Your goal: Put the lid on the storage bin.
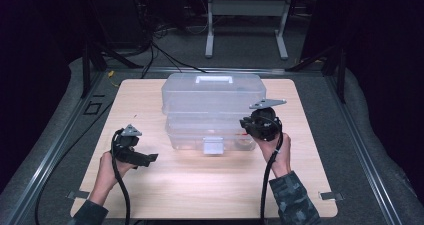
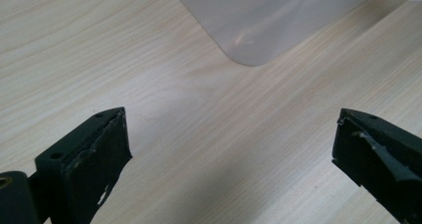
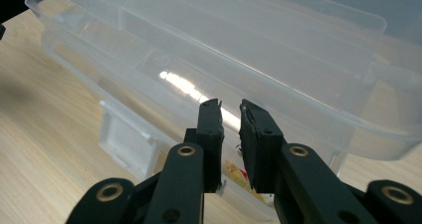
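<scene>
Field notes, at the pale wood-grain tabletop. The clear plastic storage box with a white carry handle sits mid-table, its lid raised and leaning back, the shallow base tray toward me with the white front latch tab hanging loose at its near wall. The box is placed latch-side toward me, which I judge is so both my tools can work the front edge without reaching over the lid.

My right gripper has its jaws clenched together with nothing pinched between them; a thin slit remains. It is poised just over the base's near rim, right of the latch, tips aimed into the tray. I hold it shut, I think, to use it as one narrow probe for pushing or steadying the rim rather than grasping. Something small, red and yellow, lies in the tray beneath the tips; I cannot tell what it is.

My left gripper is released, jaws spread wide and empty, low over bare wood just beside the box's left front corner, not touching it. It stands open, I judge, ready to take that corner or the lid edge.
</scene>
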{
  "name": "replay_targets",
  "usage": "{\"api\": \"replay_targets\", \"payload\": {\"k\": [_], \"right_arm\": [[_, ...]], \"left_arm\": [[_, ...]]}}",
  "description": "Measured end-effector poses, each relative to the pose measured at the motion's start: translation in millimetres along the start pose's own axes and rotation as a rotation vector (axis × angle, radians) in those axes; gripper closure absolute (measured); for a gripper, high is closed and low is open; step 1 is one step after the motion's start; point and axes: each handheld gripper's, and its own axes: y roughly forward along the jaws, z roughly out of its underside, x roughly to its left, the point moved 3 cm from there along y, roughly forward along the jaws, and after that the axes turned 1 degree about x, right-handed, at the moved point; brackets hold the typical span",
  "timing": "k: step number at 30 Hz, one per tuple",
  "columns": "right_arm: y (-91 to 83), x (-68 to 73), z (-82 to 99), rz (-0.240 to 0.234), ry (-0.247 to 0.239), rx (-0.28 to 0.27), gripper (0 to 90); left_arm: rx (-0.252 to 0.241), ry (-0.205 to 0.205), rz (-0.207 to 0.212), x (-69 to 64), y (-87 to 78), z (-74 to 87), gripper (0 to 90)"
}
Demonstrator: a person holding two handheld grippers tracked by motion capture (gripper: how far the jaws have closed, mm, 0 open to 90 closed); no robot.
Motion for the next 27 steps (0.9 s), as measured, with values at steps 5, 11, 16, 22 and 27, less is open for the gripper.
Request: {"api": "replay_targets", "payload": {"k": [5, 11, 16, 22, 27], "right_arm": [[2.7, 1.3, 8.5, -0.009, 0.01, 0.015, 79.0], [3.8, 3.6, 14.7, -0.018, 0.011, 0.022, 78.9], [8.4, 4.9, 23.7, -0.022, 0.021, 0.049, 78.9], [16.2, 5.7, 34.1, -0.038, 0.035, 0.075, 78.9], [21.0, 7.0, 39.7, -0.043, 0.04, 0.098, 79.0]], "left_arm": [[-0.004, -0.018, -0.003, 2.8, 0.7, 0.9, 0.3], [-0.007, -0.012, -0.007, 3.4, -0.5, -0.6, 0.3], [-0.004, -0.013, -0.005, 3.0, 0.9, -0.3, 0.3], [0.008, -0.014, 0.002, 2.7, 6.8, 0.4, 0.2], [0.012, -0.005, 0.018, -2.6, 8.1, -1.3, 0.2]]}}
